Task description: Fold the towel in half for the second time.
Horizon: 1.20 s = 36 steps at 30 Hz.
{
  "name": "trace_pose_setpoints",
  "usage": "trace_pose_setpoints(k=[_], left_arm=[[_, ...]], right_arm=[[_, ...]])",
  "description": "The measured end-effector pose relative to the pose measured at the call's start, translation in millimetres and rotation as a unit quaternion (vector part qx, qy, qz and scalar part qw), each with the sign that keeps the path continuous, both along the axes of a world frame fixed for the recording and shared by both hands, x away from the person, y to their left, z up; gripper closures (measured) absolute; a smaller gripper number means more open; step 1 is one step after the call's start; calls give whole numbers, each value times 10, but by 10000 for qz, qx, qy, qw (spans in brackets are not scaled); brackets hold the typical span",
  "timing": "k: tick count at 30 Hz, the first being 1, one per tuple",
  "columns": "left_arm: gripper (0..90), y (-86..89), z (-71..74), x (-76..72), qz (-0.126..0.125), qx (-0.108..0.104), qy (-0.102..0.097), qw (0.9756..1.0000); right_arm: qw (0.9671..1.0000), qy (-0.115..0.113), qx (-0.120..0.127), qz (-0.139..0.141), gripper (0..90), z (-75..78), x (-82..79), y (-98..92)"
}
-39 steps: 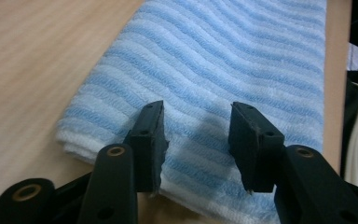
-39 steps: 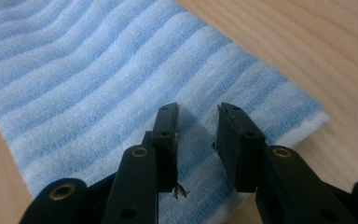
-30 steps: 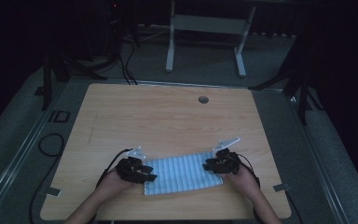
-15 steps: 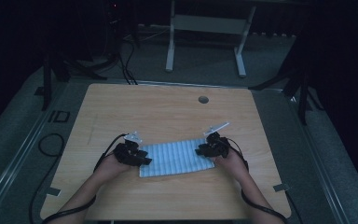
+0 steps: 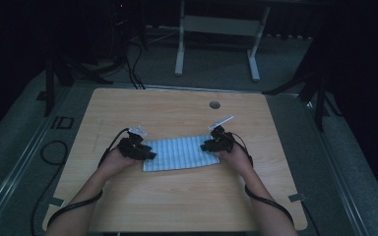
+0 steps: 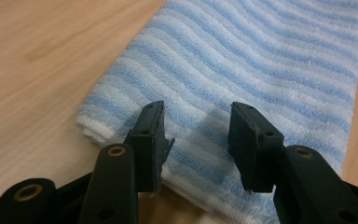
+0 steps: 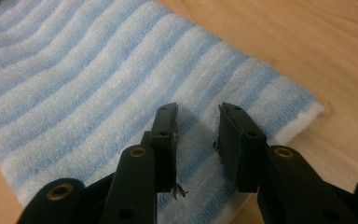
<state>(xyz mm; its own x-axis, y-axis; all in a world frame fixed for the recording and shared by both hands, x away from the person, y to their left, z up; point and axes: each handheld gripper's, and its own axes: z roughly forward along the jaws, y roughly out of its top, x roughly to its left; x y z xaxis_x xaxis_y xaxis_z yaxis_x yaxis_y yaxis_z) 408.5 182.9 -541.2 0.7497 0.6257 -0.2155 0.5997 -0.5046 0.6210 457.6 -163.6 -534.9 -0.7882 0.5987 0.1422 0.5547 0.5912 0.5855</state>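
**Both grippers set over the ends of the folded towel**

High view: your 2 hands come in from the bottom edge, and each carries a gripper to one short end of the blue-and-white striped towel (image 5: pixel 181 153). The towel lies flat and folded on the wooden table (image 5: pixel 177 105), a little nearer your side than the middle. Your left gripper (image 5: pixel 146 153) sits at the towel's left end, your right gripper (image 5: pixel 207 146) at its right end. A round grommet hole (image 5: pixel 214 104) sits in the tabletop farther back, well apart from the towel.

Left gripper view: the left gripper (image 6: pixel 196 135) has its 2 black jaws parted, with a clear gap between them. They hang over the towel (image 6: pixel 261 60) near its folded corner, and towel surface shows through the gap — nothing is pinched. Bare table (image 6: pixel 42 60) lies to the left.

Right gripper view: the right gripper (image 7: pixel 198 133) also has its jaws apart, the gap somewhat narrower. They stand above the towel (image 7: pixel 84 84) close to its corner — you grip no cloth here either. Bare table (image 7: pixel 298 42) shows beyond the edge.
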Motion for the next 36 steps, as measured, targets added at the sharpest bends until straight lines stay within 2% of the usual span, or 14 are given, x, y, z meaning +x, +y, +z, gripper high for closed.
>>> trace_pose_setpoints(k=[9,12,14,16,18,20,23,25,26,29,32,33,36], left_arm=[[552,28,18,220,175,159,-39,9997],[552,29,24,240,213,172,-91,9996],[546,31,41,225,201,153,-134,9996],[532,40,68,182,141,50,-183,9997],[480,60,94,127,141,-20,-211,9997],[389,85,95,63,191,-59,-228,9995],[251,150,71,-30,158,-128,-201,9996],[238,194,59,-92,188,-274,-205,9992],[227,210,55,-123,221,-325,-220,9990],[173,246,49,-228,297,-348,-338,9984],[134,290,47,-328,351,-275,-499,9978],[115,311,45,-356,386,-318,-502,9975],[23,389,16,-413,498,-444,-349,9972]], right_arm=[[9999,39,16,-111,668,1,211,86],[9998,90,71,-165,654,1,254,90],[9998,91,86,-154,611,10,247,92],[9998,88,150,-105,563,33,219,85],[9998,34,198,-25,497,59,168,68],[9997,-91,201,50,406,80,104,39],[9991,-184,375,36,285,95,26,-34],[9986,-229,462,99,177,93,-23,-92],[9984,-296,447,155,153,91,-51,-114],[9976,-320,600,106,135,83,-118,-200],[9972,-517,531,100,124,79,-187,-278],[9969,-553,549,87,124,86,-210,-307],[9949,-726,698,14,124,115,-272,-412]])
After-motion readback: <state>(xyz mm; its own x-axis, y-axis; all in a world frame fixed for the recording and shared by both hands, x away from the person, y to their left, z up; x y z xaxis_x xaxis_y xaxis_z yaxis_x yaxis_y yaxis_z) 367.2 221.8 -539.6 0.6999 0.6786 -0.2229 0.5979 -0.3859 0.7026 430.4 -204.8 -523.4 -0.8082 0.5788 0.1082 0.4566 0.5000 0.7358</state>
